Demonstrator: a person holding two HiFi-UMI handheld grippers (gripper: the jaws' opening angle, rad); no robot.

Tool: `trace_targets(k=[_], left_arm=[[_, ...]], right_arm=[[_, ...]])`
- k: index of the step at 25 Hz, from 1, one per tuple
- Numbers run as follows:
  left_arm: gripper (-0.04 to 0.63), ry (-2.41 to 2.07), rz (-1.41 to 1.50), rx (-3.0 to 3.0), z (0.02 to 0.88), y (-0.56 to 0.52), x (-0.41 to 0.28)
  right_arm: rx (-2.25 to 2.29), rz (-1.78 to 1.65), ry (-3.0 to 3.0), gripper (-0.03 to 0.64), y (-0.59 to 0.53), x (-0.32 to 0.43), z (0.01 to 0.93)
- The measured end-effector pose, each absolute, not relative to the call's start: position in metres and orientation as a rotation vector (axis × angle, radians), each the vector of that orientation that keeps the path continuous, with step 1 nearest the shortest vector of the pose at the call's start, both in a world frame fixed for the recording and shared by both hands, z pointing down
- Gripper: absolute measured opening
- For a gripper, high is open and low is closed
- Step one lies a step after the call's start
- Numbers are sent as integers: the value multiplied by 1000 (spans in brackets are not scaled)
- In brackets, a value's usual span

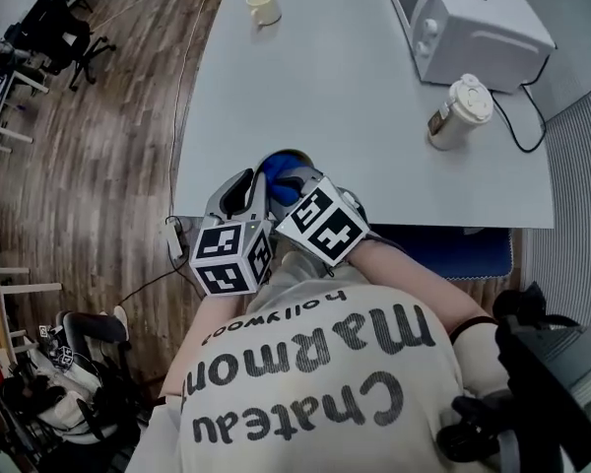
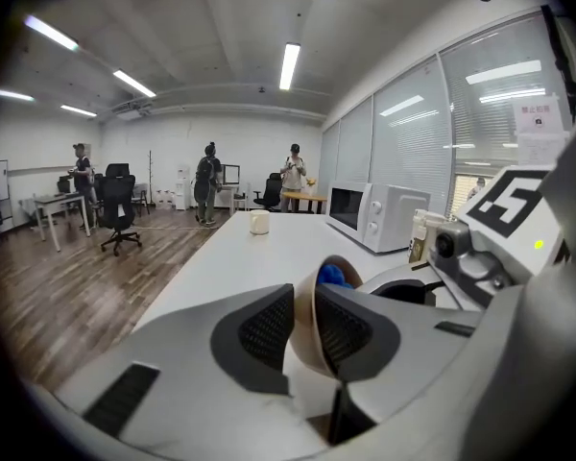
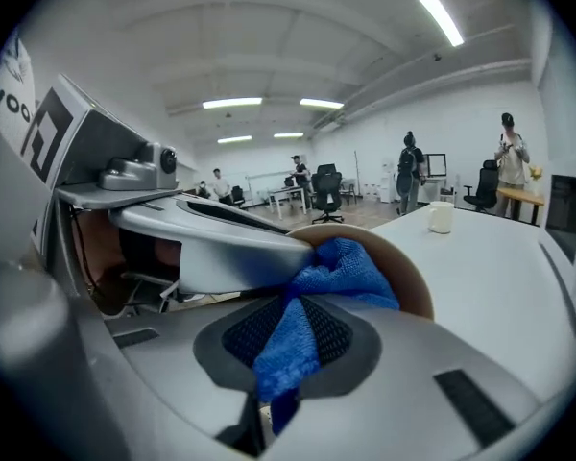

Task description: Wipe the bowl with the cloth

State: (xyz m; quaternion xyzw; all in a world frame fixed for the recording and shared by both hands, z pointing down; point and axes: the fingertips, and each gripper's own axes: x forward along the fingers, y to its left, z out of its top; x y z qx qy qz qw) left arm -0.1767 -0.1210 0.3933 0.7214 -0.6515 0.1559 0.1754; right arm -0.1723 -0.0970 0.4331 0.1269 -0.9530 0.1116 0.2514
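The tan bowl is tipped on its side near the table's front edge, and my left gripper is shut on its wall, one pad inside and one outside. The blue cloth is bunched between the pads of my right gripper, which is shut on it, and its free end presses into the bowl. In the head view both grippers meet over the table edge: left gripper, right gripper, with the cloth between them. The bowl is mostly hidden there.
On the white table stand a microwave at the far right, a lidded jar in front of it and a cream cup at the far left. Office chairs and several people are beyond the table.
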Motion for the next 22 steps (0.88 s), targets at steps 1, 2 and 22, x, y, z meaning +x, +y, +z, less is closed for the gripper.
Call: trace_targets(k=[1,2,22], left_arm=[[78,-1852,442,2035,394,-119,-181],[78,-1856,441,2023,396,-118,-184],[74,-1759,408,1986,400,-83,-280]], right_arm=[[316,303,-2589,38,-93,-176,436],[291,299,-2578,38,-90,-179,439],[533,39,-2380,38,-80,-238,450]])
